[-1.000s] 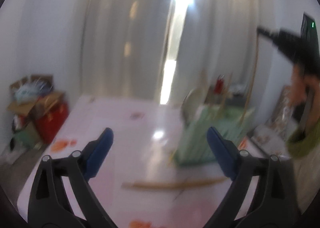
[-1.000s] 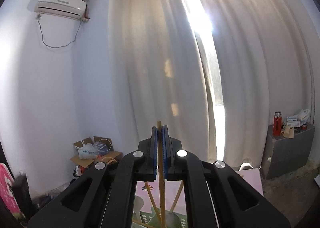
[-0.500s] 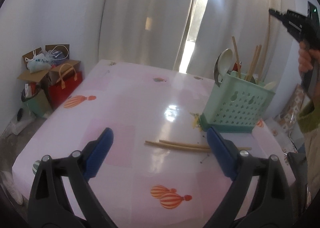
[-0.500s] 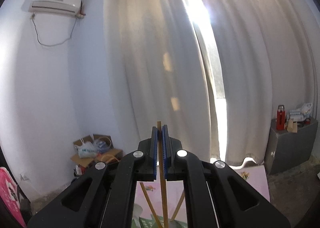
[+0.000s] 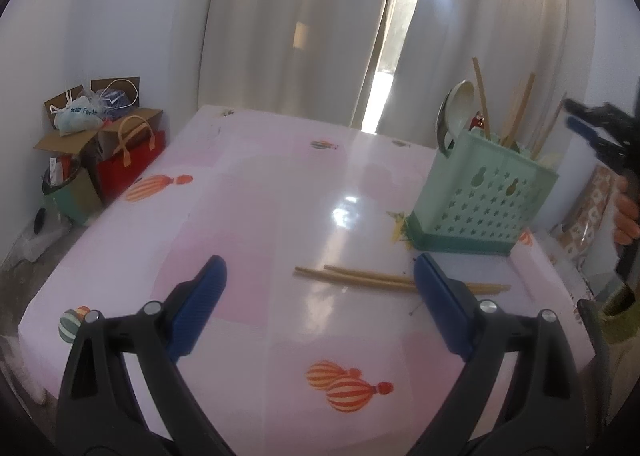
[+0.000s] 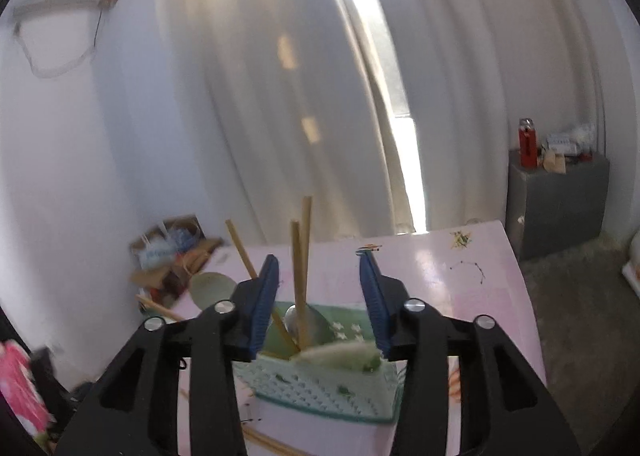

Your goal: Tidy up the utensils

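No legible text; blue print on the white bag (image 5: 77, 114) too blurred.

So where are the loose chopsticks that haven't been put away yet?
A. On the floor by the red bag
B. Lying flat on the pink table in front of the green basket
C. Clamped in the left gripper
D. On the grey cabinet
B: the two chopsticks lie flat on the pink table, in front of the green basket, while the left gripper hangs open above them, holding nothing.
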A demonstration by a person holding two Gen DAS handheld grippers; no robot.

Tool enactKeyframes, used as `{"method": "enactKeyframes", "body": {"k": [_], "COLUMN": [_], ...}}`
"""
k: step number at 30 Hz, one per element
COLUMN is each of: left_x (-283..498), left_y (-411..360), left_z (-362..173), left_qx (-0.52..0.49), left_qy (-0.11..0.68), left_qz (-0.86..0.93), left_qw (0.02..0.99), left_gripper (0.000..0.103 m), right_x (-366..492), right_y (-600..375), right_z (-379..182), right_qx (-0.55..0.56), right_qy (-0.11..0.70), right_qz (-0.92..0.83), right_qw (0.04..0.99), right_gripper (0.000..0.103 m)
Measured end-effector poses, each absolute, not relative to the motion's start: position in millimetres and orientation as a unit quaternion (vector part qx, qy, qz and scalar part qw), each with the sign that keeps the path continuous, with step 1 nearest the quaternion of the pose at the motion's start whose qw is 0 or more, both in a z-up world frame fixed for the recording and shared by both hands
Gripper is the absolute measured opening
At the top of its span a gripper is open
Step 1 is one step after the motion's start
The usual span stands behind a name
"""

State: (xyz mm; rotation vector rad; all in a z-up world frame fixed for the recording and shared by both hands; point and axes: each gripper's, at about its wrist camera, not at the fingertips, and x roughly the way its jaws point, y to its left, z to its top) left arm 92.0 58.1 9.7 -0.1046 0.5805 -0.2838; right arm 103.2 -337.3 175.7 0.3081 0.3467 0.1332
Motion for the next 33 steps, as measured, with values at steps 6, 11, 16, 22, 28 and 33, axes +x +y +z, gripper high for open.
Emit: {"method": "enactKeyframes", "body": {"k": [6,11,16,22,28,33], "left_x": [94.1,100.2,103.4,105.2,111.4,111.8], "left_y": [53.3,40.0,30.2,28.3,31.6,30.0], "left_z": [3.7,-7.9,-21.9,-34.3,-40.6,-41.4], "left_qx": [-0.037,-0.005,0.012,0.034,0.039,0.047], "left_qy": [0.303,0.352,0.401,0.431,0.442,0.442], "left_qz": [-0.125,-0.107,-0.114,-0.094,-0.069,-0.064], "left_qw": [0.944,0.930,0.909,0.897,0.894,0.893], "left_gripper": [0.090,0.090,0.090,0.090,0.090,0.090], "right_x": [53.3,67.7,113.1,148.5,151.3,141.3], "right_y": [-342.8,-303.8,-251.4,-247.9,-256.7,-257.7], "right_z": [184.2,143.0,71.3,37.0,15.9,8.8], "right_qx": [0.173,0.151,0.066,0.039,0.031,0.042], "right_qy": [0.134,0.248,0.398,0.440,0.470,0.475], "right_qz": [0.077,0.170,0.198,0.174,0.161,0.178], "right_qw": [0.973,0.942,0.894,0.880,0.867,0.861], "right_gripper": [0.045,0.050,0.050,0.044,0.028,0.021]}}
